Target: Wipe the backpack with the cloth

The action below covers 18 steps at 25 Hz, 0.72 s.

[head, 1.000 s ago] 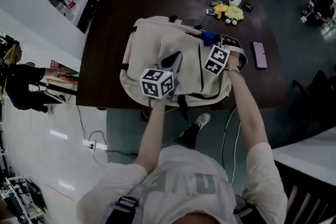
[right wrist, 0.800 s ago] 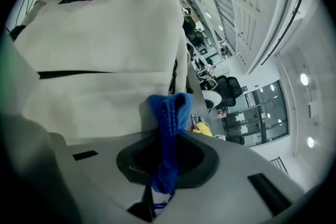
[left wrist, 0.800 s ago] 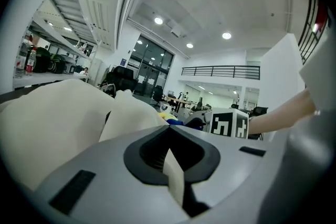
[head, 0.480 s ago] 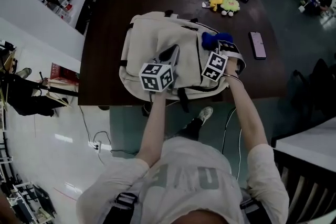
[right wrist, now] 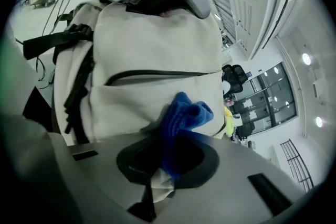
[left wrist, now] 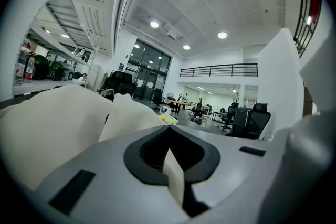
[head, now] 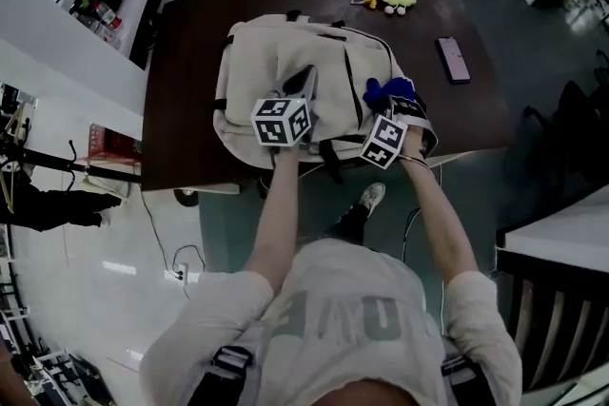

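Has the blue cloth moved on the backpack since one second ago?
Yes. Against the phone, the blue cloth in the right gripper came toward the person, down the backpack.

Beige backpack lying flat w/ bunched blue cloth against its R side.

One backpack, one cloth, one phone.

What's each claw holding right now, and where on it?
Right claw pinches the blue fuzzy cloth by one end. Left claw is shut on a thin fold of the cream fabric backpack.
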Motion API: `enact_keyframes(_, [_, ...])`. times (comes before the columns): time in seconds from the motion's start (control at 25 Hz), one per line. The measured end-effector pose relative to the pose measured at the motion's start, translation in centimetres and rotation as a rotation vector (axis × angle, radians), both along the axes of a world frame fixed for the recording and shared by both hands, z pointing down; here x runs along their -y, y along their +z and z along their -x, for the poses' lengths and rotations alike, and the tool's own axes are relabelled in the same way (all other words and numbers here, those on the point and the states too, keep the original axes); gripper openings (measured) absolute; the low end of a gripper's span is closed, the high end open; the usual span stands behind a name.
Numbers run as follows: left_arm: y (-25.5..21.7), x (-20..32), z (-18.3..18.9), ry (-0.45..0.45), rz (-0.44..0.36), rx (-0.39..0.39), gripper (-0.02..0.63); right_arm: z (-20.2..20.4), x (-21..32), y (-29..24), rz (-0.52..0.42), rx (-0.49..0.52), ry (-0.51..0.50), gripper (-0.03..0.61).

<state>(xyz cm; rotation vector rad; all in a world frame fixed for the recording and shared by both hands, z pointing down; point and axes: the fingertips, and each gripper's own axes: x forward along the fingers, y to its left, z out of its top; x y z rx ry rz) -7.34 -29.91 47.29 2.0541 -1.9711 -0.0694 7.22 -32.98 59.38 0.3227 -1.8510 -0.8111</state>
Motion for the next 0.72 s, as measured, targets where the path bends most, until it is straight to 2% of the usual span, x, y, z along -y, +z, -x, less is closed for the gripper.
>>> enact_keyframes(0.2, [-0.1,0.2,0.2,-0.004,0.002,-0.009,0.005,-1.3,-2.6,0.1,0.016,0.004,-0.002,0.041])
enact_keyframes(0.72, [0.4,-0.4,-0.3,-0.024,0.021,0.067,0.004,-3.5,-10.2,0.4,0.029,-0.003,-0.053,0.041])
